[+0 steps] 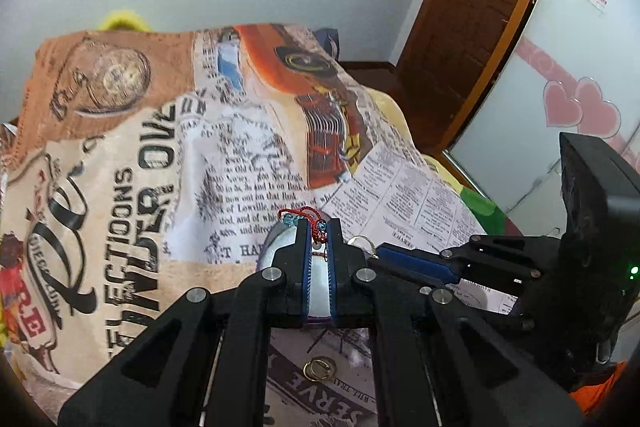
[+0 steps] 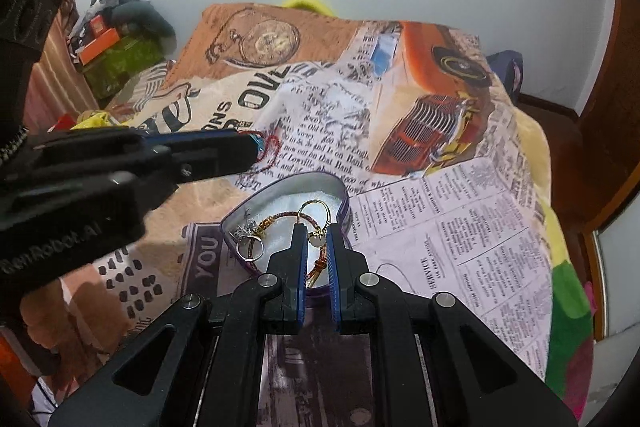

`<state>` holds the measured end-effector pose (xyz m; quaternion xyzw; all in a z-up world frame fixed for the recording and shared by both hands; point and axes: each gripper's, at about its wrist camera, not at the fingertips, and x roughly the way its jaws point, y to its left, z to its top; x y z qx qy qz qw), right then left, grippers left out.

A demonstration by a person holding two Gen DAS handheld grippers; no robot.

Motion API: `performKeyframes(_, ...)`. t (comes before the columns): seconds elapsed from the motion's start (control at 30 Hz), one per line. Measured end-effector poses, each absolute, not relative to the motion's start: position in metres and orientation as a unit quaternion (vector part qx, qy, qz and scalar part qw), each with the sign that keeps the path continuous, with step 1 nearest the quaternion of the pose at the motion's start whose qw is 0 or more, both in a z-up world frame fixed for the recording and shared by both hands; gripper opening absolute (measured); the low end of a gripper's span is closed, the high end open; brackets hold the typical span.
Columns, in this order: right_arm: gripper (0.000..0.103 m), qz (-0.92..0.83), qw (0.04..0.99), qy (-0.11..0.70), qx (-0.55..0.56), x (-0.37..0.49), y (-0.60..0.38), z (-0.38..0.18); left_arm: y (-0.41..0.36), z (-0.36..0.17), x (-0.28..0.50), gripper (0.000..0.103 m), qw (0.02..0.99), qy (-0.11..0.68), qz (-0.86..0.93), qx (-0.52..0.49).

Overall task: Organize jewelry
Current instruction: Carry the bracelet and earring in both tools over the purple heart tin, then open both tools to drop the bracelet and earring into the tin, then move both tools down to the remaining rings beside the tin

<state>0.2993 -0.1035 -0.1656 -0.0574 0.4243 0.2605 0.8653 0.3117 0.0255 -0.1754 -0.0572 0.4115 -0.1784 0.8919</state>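
Holding stock as follows, on a bed covered by a printed newspaper-and-car blanket.

Item 1: my left gripper, jaws clenched on a red cord bracelet with pale blue beads. The cord loops out past the fingertips; in the right wrist view the same bracelet hangs clear of the blanket, beside and beyond the tin's far rim.

Item 2: my right gripper, jaws drawn close on a gold hoop earring with a small pale bead. The hoop stands up above the fingertips, over the tin's interior. Whether it touches the lining, I cannot tell.

Item 3: heart-shaped tin, purple-rimmed, white lining, lying open near the middle of the blanket, toward its near edge. Inside: a silver ring and a sparkly silver piece against the left wall, and a reddish-brown cord bracelet with gold fittings curving across the middle.

Item 4: a second gold ring-like piece, lying on the blanket on the near side of the tin, seen between my left gripper's arms.

Item 5: brown wooden door, beyond the blanket's right edge.
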Motion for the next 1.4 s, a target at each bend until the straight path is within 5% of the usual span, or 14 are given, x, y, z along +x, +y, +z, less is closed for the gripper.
performKeyframes(0.7,0.009,0.256,0.86,0.427,-0.111,0.295,-0.083,-0.171,0.042,-0.17,0.301,0.005,0.901,0.402,-0.156,-0.055)
performKeyframes(1.07,0.021,0.248,0.875,0.396,-0.125,0.266,-0.088,-0.139,0.042,-0.135,0.261,0.008,0.917,0.375,-0.132,-0.03)
performKeyframes(1.4,0.025,0.24,0.887,0.376,-0.118,0.236,-0.105,-0.112,0.039,-0.11,0.216,0.031,0.93,0.351,-0.109,-0.011)
